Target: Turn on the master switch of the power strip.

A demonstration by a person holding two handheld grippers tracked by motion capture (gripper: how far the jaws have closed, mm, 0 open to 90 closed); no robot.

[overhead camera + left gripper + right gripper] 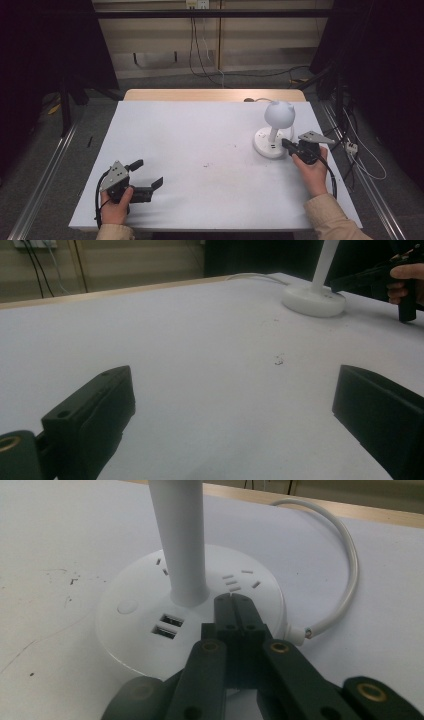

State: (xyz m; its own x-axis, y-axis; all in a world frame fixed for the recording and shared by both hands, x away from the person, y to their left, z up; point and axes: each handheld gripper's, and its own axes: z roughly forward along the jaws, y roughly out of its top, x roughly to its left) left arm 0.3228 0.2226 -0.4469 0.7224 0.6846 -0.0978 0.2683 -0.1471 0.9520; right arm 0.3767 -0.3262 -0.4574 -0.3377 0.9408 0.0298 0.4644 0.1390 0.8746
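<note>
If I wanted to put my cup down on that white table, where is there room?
The broad middle of the table, between the left tongs and the white lamp, is bare, as is the far left corner. It is crowded at the right: the shut right tongs sit over the lamp's base, with its cable looping behind.

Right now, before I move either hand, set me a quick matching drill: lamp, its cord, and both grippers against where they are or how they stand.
Things:
1. lamp base
2. white cord
3. left gripper
4. right gripper

States:
A. jaws wide apart over bare table
B. jaws shut, tips over the base beside the stem
C. loops behind the base
D. round, with two USB ports

Pairs: 1-D, 2-C, 3-A, 4-B
</note>
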